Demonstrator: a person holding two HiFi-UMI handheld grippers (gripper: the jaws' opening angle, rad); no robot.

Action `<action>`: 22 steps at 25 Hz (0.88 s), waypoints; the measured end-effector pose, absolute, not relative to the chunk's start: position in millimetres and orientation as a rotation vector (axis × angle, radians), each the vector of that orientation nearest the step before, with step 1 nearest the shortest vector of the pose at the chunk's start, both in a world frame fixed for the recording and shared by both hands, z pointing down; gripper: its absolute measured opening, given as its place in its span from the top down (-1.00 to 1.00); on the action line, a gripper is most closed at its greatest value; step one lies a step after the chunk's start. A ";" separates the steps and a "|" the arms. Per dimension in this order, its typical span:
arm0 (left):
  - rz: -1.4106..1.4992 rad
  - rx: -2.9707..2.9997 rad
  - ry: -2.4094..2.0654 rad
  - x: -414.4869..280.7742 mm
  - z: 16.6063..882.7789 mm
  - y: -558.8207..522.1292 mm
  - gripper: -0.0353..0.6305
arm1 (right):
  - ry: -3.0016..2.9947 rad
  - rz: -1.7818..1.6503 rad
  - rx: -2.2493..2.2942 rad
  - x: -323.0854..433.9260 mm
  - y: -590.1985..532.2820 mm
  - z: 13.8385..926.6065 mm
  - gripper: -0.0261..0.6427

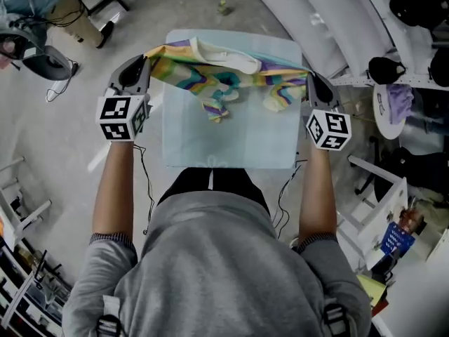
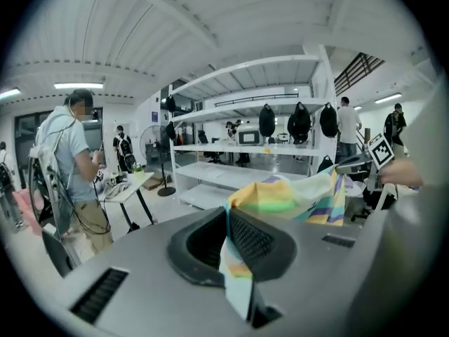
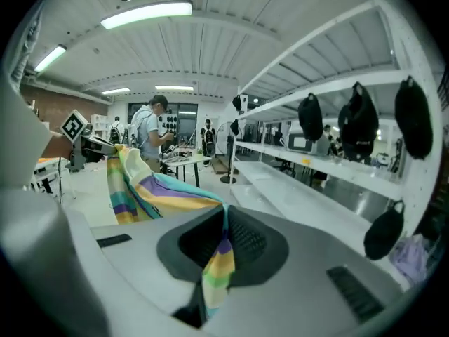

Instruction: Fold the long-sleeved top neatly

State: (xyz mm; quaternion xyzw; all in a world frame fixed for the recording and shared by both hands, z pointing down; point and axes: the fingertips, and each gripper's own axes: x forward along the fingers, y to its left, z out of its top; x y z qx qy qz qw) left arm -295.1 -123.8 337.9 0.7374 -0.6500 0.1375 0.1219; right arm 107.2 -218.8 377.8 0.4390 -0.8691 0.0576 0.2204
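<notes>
A long-sleeved top (image 1: 224,76) with pastel rainbow waves and a white collar hangs stretched in the air above a pale blue table (image 1: 231,146). My left gripper (image 1: 144,65) is shut on its left edge, and my right gripper (image 1: 309,79) is shut on its right edge. Two sleeve ends dangle below the middle. In the left gripper view the striped cloth (image 2: 280,199) runs out from between the shut jaws toward the other gripper (image 2: 368,161). The right gripper view shows the fabric (image 3: 158,192) pinched the same way, sagging toward the left gripper (image 3: 88,146).
A white shelving rack (image 1: 351,20) with black bags stands at the right. A small round table (image 1: 393,111) and chairs lie to the right of the table. A person (image 2: 74,167) stands at a side desk, with cables and stands on the floor at the left.
</notes>
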 end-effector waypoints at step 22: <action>0.241 2.492 -1.947 -227.9 172.7 -7.0 0.81 | -2.485 -0.141 1.418 193.5 -65.7 199.3 0.85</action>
